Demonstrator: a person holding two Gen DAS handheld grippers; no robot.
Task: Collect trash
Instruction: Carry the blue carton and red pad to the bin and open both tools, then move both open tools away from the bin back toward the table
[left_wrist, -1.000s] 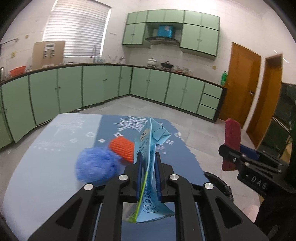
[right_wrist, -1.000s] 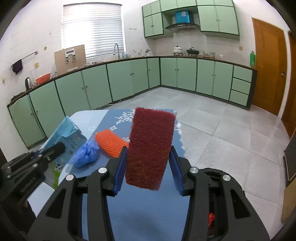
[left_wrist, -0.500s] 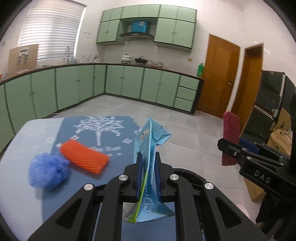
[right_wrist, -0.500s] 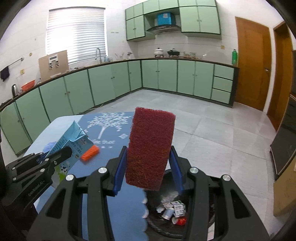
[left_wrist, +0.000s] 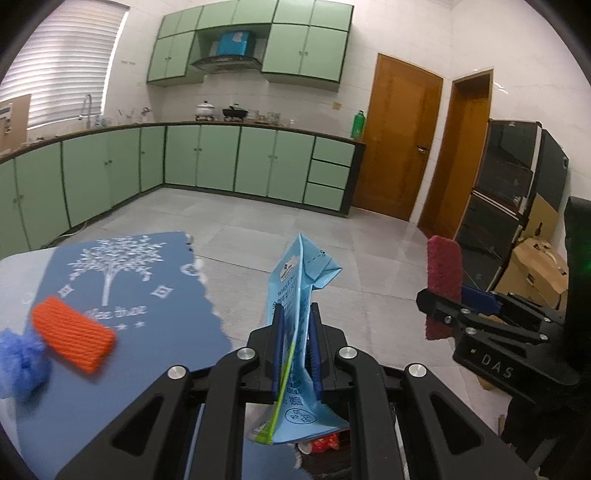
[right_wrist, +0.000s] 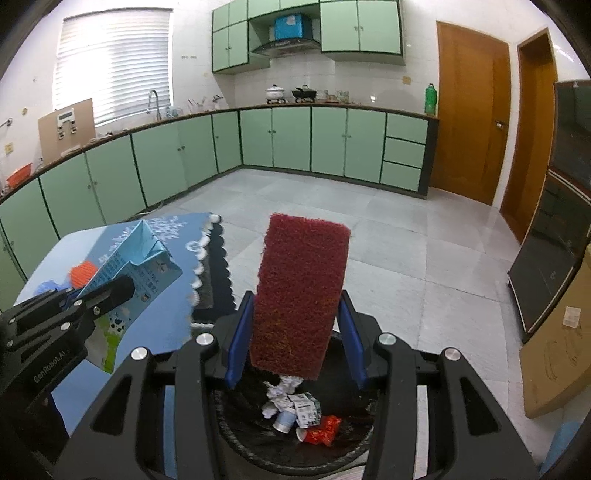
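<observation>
While the right gripper (right_wrist: 295, 332) hangs over the black trash bin (right_wrist: 240, 435), pinching a red scouring pad (right_wrist: 301, 295), the left gripper (left_wrist: 295, 332) beside it clamps a flattened blue carton (left_wrist: 297, 295), probably milk; orange sponge (left_wrist: 72, 338) sits left on tabletop (left_wrist: 155, 354).

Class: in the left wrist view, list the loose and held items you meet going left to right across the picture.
Blue puff → orange sponge → flattened blue carton in the left claw → red scouring pad in the right claw.
</observation>
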